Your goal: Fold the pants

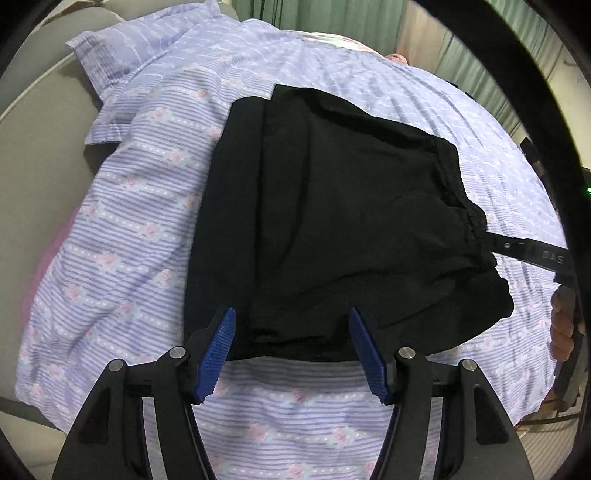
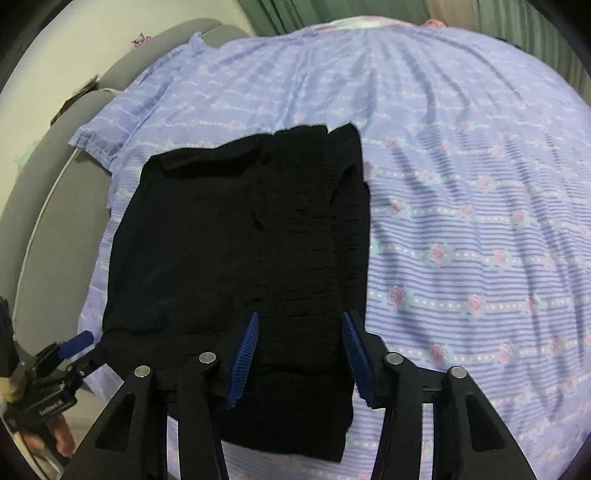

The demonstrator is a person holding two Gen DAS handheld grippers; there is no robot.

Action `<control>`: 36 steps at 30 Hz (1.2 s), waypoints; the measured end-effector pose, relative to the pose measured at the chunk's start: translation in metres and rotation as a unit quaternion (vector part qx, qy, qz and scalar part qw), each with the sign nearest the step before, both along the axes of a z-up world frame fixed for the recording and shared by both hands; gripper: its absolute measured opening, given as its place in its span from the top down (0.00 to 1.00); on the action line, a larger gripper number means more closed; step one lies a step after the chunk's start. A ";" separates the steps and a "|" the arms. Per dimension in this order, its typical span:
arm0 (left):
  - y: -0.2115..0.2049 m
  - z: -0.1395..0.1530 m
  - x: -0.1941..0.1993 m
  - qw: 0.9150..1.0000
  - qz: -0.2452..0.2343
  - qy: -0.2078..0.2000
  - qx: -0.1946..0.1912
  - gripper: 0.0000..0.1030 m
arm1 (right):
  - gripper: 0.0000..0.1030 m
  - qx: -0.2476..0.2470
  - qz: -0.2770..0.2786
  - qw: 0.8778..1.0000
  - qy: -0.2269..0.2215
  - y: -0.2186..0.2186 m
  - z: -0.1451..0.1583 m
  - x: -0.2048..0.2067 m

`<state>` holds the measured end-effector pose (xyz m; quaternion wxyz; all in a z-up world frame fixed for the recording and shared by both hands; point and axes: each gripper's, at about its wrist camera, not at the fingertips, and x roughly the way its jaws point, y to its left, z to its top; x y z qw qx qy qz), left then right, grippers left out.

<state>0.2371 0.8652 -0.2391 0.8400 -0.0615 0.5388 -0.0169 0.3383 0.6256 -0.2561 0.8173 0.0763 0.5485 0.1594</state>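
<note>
On the bed (image 2: 461, 221), black pants (image 1: 332, 229) lie folded. Both grippers, left (image 1: 291, 354) and right (image 2: 299, 358), hover at the near edge, jaws wide, empty.

We see a lilac floral bedsheet (image 1: 155, 206), a matching pillow (image 1: 122, 48) upper left, green curtains (image 2: 280, 14) behind.

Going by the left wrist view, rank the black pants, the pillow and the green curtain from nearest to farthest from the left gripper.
1. Black pants, directly ahead of the left gripper.
2. Pillow, far left on the bed.
3. Green curtain, at the back, beyond the bed.
</note>
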 end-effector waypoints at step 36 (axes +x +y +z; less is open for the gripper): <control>-0.007 -0.013 0.014 0.998 0.031 0.028 -0.046 0.57 | 0.95 -0.026 0.022 0.999 -0.026 -0.030 0.017 -0.015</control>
